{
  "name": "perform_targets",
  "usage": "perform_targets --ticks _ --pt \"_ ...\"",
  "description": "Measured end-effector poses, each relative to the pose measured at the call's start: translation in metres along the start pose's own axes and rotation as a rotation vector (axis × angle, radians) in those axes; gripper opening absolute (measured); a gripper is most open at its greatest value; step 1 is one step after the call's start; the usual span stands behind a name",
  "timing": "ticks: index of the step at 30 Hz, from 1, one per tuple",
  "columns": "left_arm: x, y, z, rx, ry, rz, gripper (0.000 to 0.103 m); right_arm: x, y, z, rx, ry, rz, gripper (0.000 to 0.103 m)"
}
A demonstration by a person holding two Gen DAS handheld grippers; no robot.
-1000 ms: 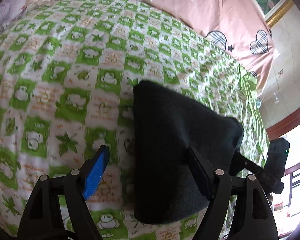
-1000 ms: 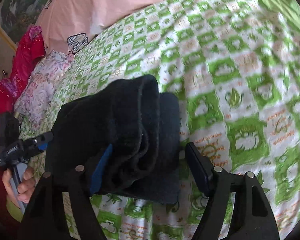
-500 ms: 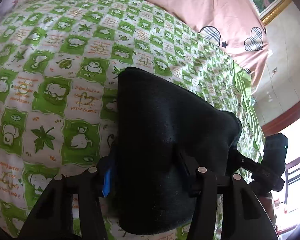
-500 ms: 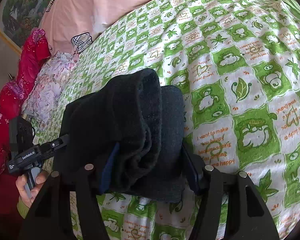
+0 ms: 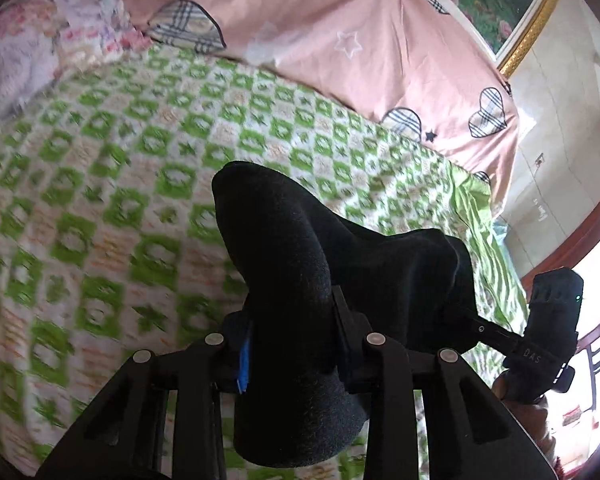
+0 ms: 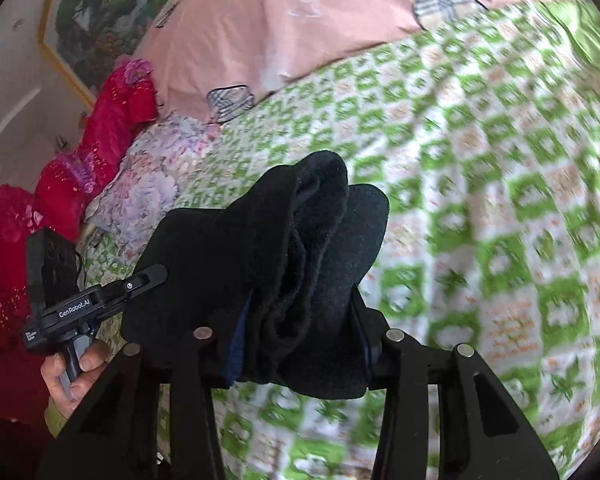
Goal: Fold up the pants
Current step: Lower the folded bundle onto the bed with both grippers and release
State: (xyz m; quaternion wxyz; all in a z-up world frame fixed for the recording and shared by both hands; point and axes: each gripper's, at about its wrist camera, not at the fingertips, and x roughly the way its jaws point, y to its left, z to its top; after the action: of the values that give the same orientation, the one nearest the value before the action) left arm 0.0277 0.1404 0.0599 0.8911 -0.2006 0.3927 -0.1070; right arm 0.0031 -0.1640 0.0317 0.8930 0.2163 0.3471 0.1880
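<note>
Both tongs, left (image 5: 290, 344) and right (image 6: 296, 342), now pinch the folded black pants (image 5: 300, 280), lifted off the bed (image 5: 100, 200), apparently for placing

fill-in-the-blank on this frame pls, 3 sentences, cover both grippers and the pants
The left gripper is shut on the folded ____ pants.
The right gripper grips the ____ bundle of pants.
Beneath the pants lies a bedsheet checked in white and ____.

Missing words: black; same; green
</note>
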Motion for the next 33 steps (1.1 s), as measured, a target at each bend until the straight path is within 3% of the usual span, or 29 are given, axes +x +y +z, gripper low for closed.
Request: perform_targets --ticks 12,21,33 --pt "-0.017 0.073 0.050 -0.050 -0.066 0.128 0.032 0.084 0.048 0.041 -0.036 0.051 0.080 0.045" --pt "0.004 0.104 0.045 -0.058 -0.038 0.172 0.033 0.118 0.040 0.038 -0.033 0.121 0.060 0.046" --pt "0.018 0.126 0.034 -0.102 -0.028 0.191 0.058 0.123 0.018 0.032 0.001 0.137 0.076 0.059"
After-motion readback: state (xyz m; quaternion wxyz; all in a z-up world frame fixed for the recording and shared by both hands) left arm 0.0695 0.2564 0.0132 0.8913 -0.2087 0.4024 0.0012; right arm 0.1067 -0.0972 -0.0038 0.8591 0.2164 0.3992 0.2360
